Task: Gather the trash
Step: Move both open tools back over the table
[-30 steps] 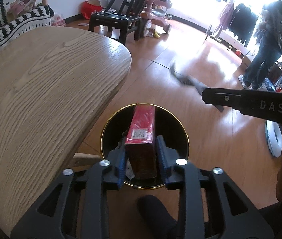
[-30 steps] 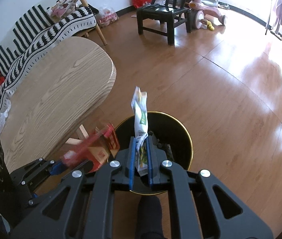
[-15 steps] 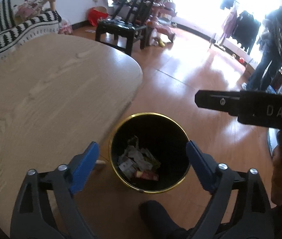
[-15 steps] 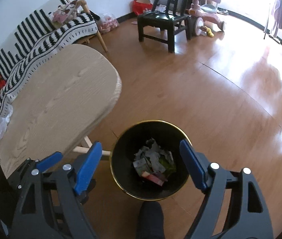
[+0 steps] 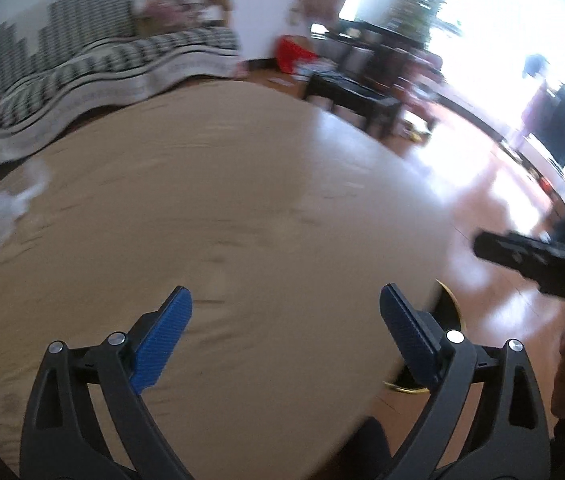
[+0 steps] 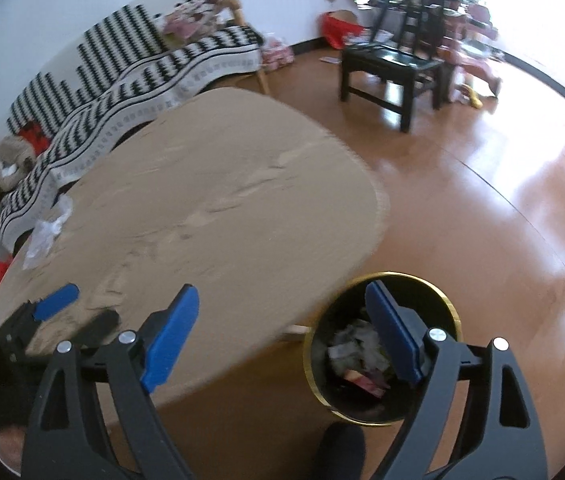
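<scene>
Left wrist view, blurred: left gripper [image 5: 284,312] over a pale wooden table [image 5: 242,208], blue pads spread wide, having just been opening, nothing between them. Crumpled clear plastic wrapper [image 5: 0,212] lying far off on the table's left edge, well apart from the fingers. Only a gold sliver of the black trash bin [image 5: 448,306] peeking out past the table's right edge, just beside the right-hand pad. Right gripper's black body [image 5: 534,256] jutting in from the right. Striped sofa [image 5: 82,72] and dark chair [image 5: 358,96] beyond.

Right wrist view: right gripper [image 6: 282,320] with blue pads also spread wide, having just been opening, empty. Bin [image 6: 322,376] on the floor at the table's [image 6: 222,208] near edge, with mixed trash [image 6: 362,356] inside; right-hand pad in front of the bin's opening, left-hand pad over the tabletop. Same plastic wrapper [image 6: 48,232] at the table's far left, well clear of the fingers. Left gripper [image 6: 74,312] low at the left over the table. Striped sofa [image 6: 122,68], black chair [image 6: 394,64], shiny wooden floor [image 6: 482,208]
</scene>
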### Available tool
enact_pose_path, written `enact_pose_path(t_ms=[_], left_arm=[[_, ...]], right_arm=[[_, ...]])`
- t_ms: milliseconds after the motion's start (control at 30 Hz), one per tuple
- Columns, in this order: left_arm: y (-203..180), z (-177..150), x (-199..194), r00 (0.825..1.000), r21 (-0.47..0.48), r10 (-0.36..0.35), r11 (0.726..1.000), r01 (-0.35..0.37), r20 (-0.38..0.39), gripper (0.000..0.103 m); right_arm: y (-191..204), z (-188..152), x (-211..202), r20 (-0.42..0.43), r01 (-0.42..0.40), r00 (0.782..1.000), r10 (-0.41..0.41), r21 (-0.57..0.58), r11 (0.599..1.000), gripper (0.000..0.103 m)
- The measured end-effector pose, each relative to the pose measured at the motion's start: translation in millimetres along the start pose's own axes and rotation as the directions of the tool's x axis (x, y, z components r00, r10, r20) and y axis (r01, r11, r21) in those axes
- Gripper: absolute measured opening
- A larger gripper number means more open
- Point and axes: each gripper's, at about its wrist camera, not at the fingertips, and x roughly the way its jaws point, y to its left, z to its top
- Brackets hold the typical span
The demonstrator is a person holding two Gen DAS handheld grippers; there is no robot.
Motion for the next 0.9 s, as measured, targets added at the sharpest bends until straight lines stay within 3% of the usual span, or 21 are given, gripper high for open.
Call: enact_pose_path(t_ms=[300,533,767,900], left_arm=[[147,-2,-53,0.98,-0.156,0.195,0.97,-0.185,0.051,0.092],[263,-26,-91,0.944,-0.278,0.327,0.912,-0.302,0.045,0.092],[352,-21,-96,0.929,-0.375,0.369,0.865,-0.332,0.029,0.092],[392,-13,-81,0.935,-0.424,0.354,0.85,-0.313,0.021,0.092]], right_arm=[[132,14,52,-0.054,-0.118,0.992,0.112,-0.138,0.983,0.083],[251,14,105,-0.115,-0.228,0.972,0.207,-0.223,0.948,0.083],[370,21,151,-0.153,-0.327,0.944,0.291,-0.337,0.883,0.084],[422,34,171,-0.156,-0.352,0.936,0.315,-0.432,0.831,0.086]])
